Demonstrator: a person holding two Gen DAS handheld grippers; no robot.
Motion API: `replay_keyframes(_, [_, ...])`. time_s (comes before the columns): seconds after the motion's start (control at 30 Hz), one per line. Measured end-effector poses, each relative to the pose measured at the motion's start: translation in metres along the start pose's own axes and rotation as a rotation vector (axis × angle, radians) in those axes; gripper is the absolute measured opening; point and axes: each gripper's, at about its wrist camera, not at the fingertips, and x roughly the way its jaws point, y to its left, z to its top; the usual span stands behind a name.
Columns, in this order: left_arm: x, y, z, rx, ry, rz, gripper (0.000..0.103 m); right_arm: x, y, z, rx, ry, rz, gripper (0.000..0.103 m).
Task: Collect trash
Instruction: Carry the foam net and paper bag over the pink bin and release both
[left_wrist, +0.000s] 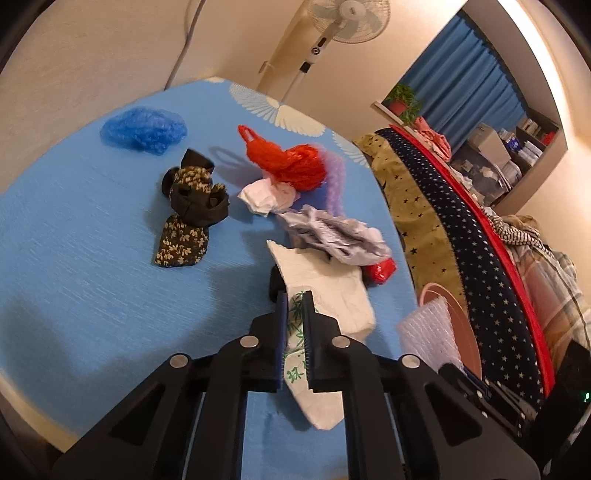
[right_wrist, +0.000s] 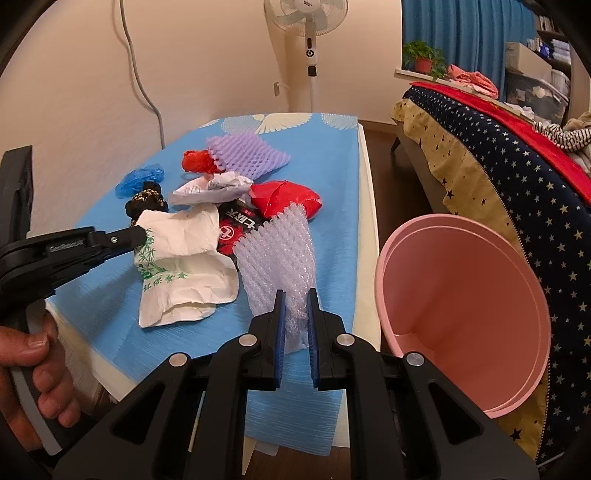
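Trash lies on a blue-covered table (left_wrist: 74, 258). My left gripper (left_wrist: 294, 301) is shut on a white paper bag with green print (left_wrist: 325, 291); the bag also shows in the right wrist view (right_wrist: 181, 254), held at its left edge by the left gripper (right_wrist: 142, 232). My right gripper (right_wrist: 295, 295) is shut on a clear bubble-wrap sheet (right_wrist: 277, 254), which also shows in the left wrist view (left_wrist: 428, 332). A pink bin (right_wrist: 461, 314) stands right of the table, its mouth tilted toward me.
On the table: a blue plastic bag (left_wrist: 144, 129), floral black cloth (left_wrist: 192, 203), red net bag (left_wrist: 291, 162), crumpled paper (left_wrist: 332, 232), purple foam net (right_wrist: 247, 151), red wrappers (right_wrist: 284, 199). A star-patterned bed (right_wrist: 498, 166) lies right; a fan (right_wrist: 310, 44) stands behind.
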Motion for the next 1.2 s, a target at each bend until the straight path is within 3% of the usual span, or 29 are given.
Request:
replay_keyframes(0.8, [-0.086, -0.045, 0.004, 0.277, -0.176, 0.132, 0.001, -0.061, -0.017, 0.017, 0.011, -0.126, -0.09, 0.011])
replay_keyframes(1.2, [-0.098, -0.072, 0.003, 0.322, -0.216, 0.09, 0.001, -0.075, -0.035, 0.02, 0.069, -0.151, -0.153, 0.011])
